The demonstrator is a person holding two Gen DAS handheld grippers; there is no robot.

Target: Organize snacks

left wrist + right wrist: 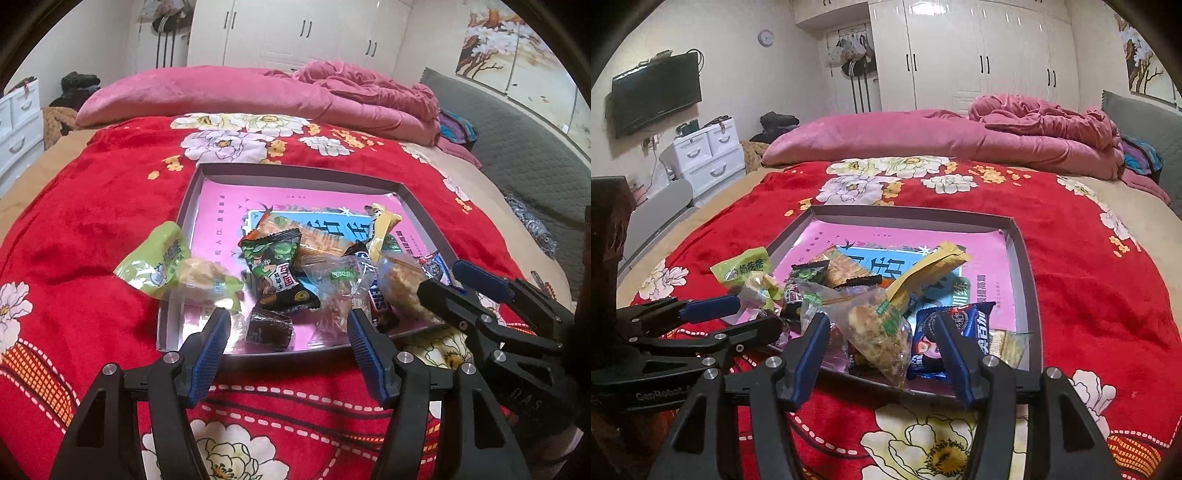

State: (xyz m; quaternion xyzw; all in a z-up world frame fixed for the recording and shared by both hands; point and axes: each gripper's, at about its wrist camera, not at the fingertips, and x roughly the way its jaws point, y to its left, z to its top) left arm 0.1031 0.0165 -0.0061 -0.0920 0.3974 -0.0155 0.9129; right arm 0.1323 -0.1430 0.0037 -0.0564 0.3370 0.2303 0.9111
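Snacks: a heap of wrapped packets in the near part of the shallow box, which lies on the red floral blanket.
Readable print: white letters "ERS" on a brown bar; Chinese characters on the green-black packet, the blue cookie packet and the pink box liner.
Outlier: a light green packet leans over the box's left rim.
Left gripper: jaws apart, empty, over the near rim.
Right gripper: jaws apart either side of a clear bag of crumbly snack, pads not pressing it.
Around: pink quilt, white wardrobe, wall television.
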